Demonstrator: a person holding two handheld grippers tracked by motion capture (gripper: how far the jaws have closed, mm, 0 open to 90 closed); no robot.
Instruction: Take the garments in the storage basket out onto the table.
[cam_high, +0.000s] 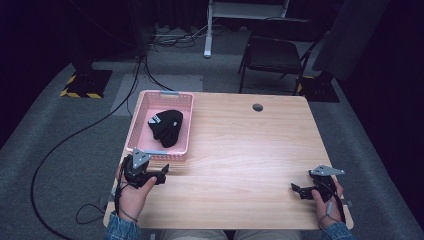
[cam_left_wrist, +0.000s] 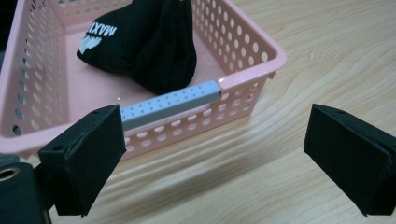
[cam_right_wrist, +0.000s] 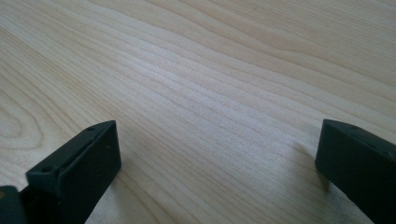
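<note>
Left claw (cam_left_wrist: 212, 154) view shows hat (cam_left_wrist: 144, 42) lettering.

Right gripper (cam_right_wrist: 217, 158) jaws apart over bare table (cam_right_wrist: 210, 70).

White letters "MAX" – cut off, upside down – on the black hat (cam_left_wrist: 149, 42).

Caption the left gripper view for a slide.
Open left gripper above the table, facing a pink basket holding a black cloth item.
</note>
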